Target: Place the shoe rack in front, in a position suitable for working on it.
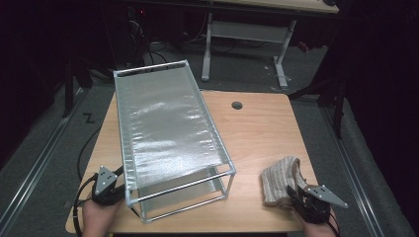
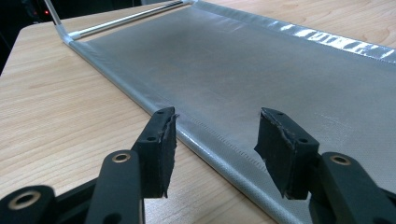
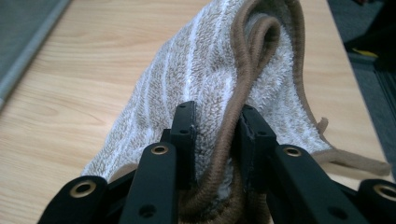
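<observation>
A silver two-tier rack with a grey mesh top stands on the wooden table, running from the back left toward the front. My left gripper rests at its near left corner, and in the left gripper view it is open, its jaws straddling the rack's grey edge without pressing it. A beige striped towel lies bunched at the front right. My right gripper is shut on the towel's folded brown-bound hem, with both pads pinching the fold.
A round cable hole sits near the table's back edge. Bare wood lies between rack and towel. Beyond the table stands a white-legged desk on grey floor, with a rail at the left.
</observation>
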A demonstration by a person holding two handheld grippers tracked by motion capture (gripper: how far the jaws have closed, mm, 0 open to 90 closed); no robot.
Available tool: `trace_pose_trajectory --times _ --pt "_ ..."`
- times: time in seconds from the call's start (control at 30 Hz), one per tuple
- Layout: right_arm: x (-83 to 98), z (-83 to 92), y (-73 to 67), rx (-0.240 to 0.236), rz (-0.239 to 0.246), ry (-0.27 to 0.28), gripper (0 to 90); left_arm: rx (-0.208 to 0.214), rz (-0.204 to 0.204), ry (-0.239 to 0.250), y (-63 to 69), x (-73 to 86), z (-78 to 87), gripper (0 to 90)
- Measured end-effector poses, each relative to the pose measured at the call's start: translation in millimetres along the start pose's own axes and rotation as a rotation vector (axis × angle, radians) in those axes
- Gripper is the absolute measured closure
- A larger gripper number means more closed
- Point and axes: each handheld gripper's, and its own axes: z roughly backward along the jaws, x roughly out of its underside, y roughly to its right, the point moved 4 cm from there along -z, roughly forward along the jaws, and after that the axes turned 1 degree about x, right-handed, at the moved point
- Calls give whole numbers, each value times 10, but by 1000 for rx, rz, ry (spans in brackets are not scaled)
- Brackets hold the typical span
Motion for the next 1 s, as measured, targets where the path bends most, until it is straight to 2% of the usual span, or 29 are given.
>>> trace_pose_trajectory --times 0.17,0.2,0.3,0.37,0.5,0.6,0.73,0.83,0.87,0.93,1.0 --pt "133 3 123 38 -21 -48 698 2 -3 -1 9 -6 -6 474" --pt "195 -49 162 60 -15 -83 688 3 -4 -1 13 -7 -8 474" --pt "241 -107 192 59 -28 -108 665 5 -8 -3 21 -8 -10 474" --pt "245 -112 202 55 -36 -106 622 5 -8 -3 20 -8 -8 474" --pt "205 -71 181 55 -27 -70 467 8 3 8 18 -21 21 471" --pt "89 17 98 64 5 2 389 7 -6 11 17 -27 74 471" --pt "41 58 37 77 30 36 370 8 6 32 26 -63 151 472" --pt "8 96 -9 72 31 56 366 12 -4 24 49 -51 197 472" --pt "-25 129 -57 53 31 74 367 14 -9 21 57 -38 219 472" --pt "-39 139 -84 44 31 82 368 17 -15 18 68 -15 278 471" --pt "-72 148 -188 18 42 100 376 21 -13 22 80 2 347 472"
